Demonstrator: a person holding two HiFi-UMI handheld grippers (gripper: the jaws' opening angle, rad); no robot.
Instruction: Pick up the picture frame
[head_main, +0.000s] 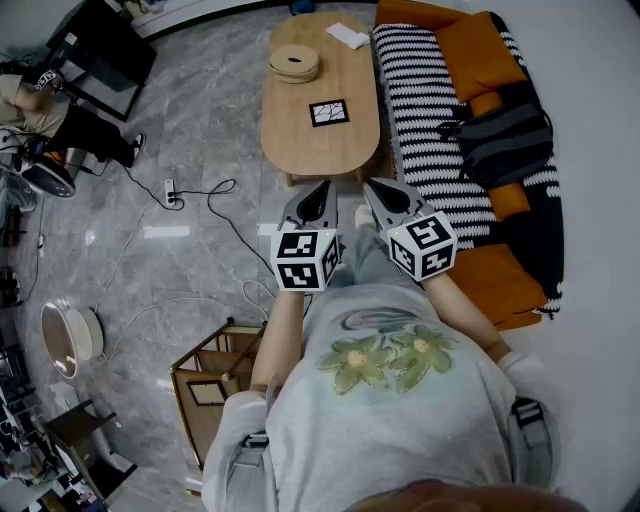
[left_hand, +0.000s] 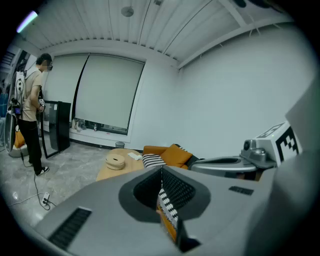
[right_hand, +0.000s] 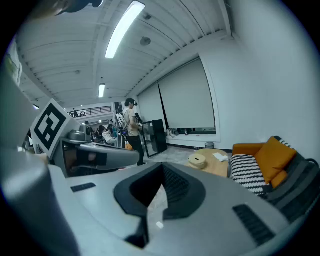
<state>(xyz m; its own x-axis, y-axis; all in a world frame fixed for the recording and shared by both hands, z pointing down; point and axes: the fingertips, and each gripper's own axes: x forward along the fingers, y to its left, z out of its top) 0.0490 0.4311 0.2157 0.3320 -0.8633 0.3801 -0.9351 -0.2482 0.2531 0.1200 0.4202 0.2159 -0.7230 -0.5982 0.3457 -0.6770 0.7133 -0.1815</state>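
The picture frame, black-edged with a white picture, lies flat on the oval wooden coffee table, on the end nearest me. My left gripper and right gripper are held side by side in front of my chest, short of the table's near end and pointing toward it. Both are shut with nothing between the jaws. In the left gripper view the left gripper has its jaws together, and the frame is hidden behind its body. The right gripper shows the same in the right gripper view.
A round wooden box and a white paper sit on the table's far end. A sofa with a striped blanket, orange cushions and a dark bag runs along the right. A power strip and cables, a wooden crate and a person are at the left.
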